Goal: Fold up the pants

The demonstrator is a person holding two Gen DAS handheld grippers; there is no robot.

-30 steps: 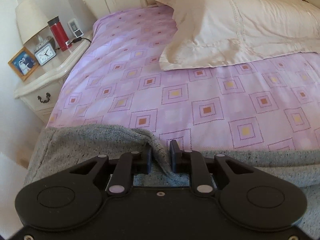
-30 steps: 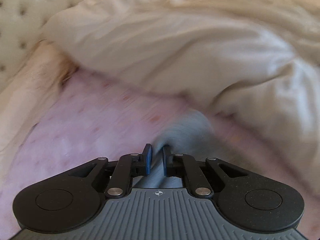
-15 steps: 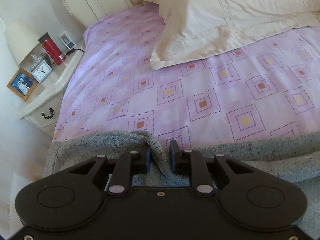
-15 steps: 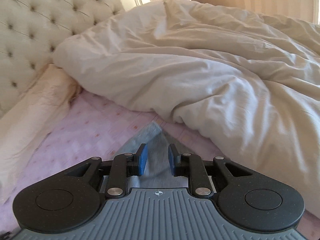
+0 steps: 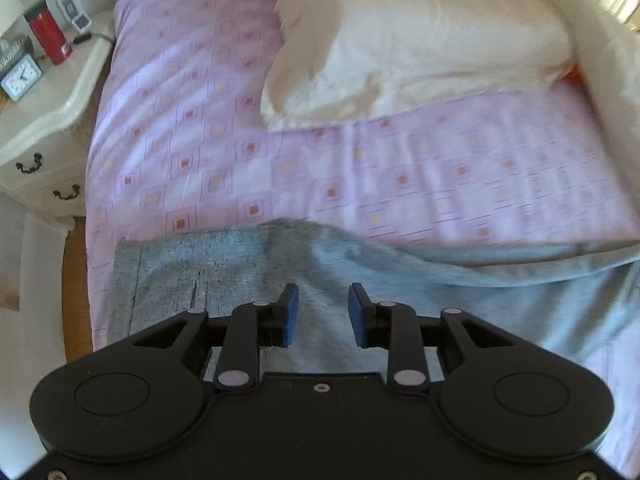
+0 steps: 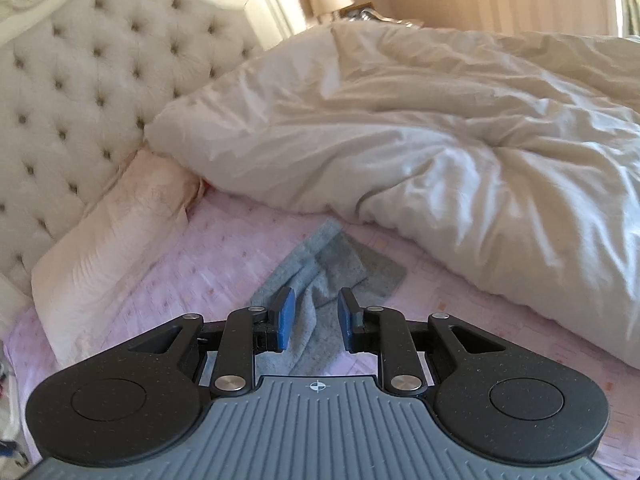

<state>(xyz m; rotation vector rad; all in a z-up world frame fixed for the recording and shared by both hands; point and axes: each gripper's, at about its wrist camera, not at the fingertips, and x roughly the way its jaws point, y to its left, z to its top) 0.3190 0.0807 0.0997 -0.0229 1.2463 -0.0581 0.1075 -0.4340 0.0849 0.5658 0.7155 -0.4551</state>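
Observation:
The grey knit pants (image 5: 224, 268) lie across the pink patterned bed sheet (image 5: 192, 128); the cloth runs from the waistband end at left to the right edge. My left gripper (image 5: 323, 312) is open just above the pants, holding nothing. In the right wrist view the leg end of the pants (image 6: 332, 268) lies on the sheet, its cuffs pointing toward the duvet. My right gripper (image 6: 314, 316) is open above that leg end, holding nothing.
A cream pillow (image 5: 420, 48) lies at the head of the bed. A white nightstand (image 5: 44, 120) at left holds a clock (image 5: 20, 78) and a red flask (image 5: 48, 32). A bulky white duvet (image 6: 460, 140) lies beyond the pant legs, with a tufted headboard (image 6: 80, 88) at left.
Both grippers have opened and let go of the grey pants. The left gripper has pulled back and up, showing more of the pants; the right has backed away from the leg end.

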